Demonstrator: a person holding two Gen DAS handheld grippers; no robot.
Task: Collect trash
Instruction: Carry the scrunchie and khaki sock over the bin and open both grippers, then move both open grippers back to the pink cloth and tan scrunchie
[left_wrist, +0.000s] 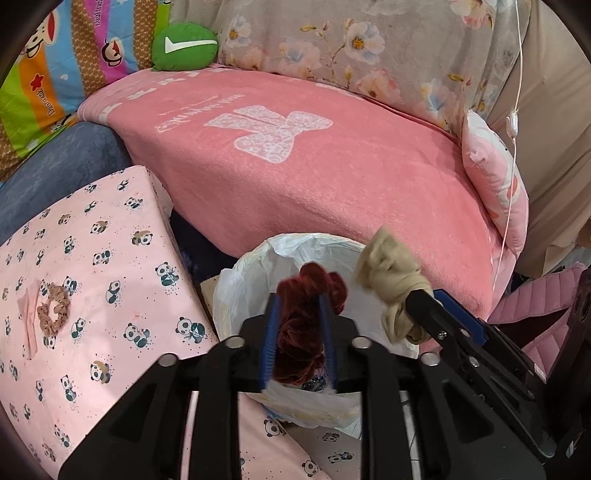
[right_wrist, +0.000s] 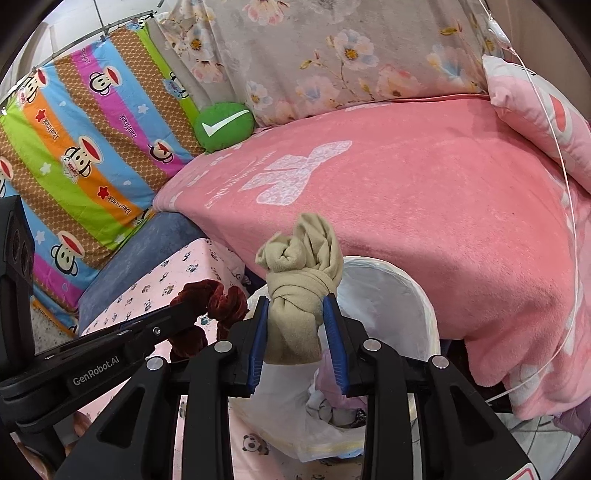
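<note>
Your left gripper (left_wrist: 299, 314) hides much of the bin's (left_wrist: 258, 258) mouth in its own view, and below the dark red velvet scrunchie (left_wrist: 306, 302) you can make out only a scrap of patterned cloth in the white liner. From the right wrist the bin (right_wrist: 417, 291) shows more: crumpled white and pinkish pieces lie at the bottom, too bunched to identify, and its near rim is cut off behind your right gripper (right_wrist: 297, 321). Your left gripper's blue pads are clamped on the scrunchie, which hangs above the bin opening; in the right view that scrunchie (right_wrist: 218, 302) sits at the bin's left edge. Your right gripper is closed around a knotted beige cloth (right_wrist: 299, 295), held above the bin; in the left view the same cloth (left_wrist: 391, 280) is over the bin's right rim. A light brown scrunchie (left_wrist: 55, 308) lies well apart on the panda-print pink surface (left_wrist: 110, 240), beside a pale pink strip that is hard to read. The pink blanket (left_wrist: 314, 177) fills the space behind the bin.
</note>
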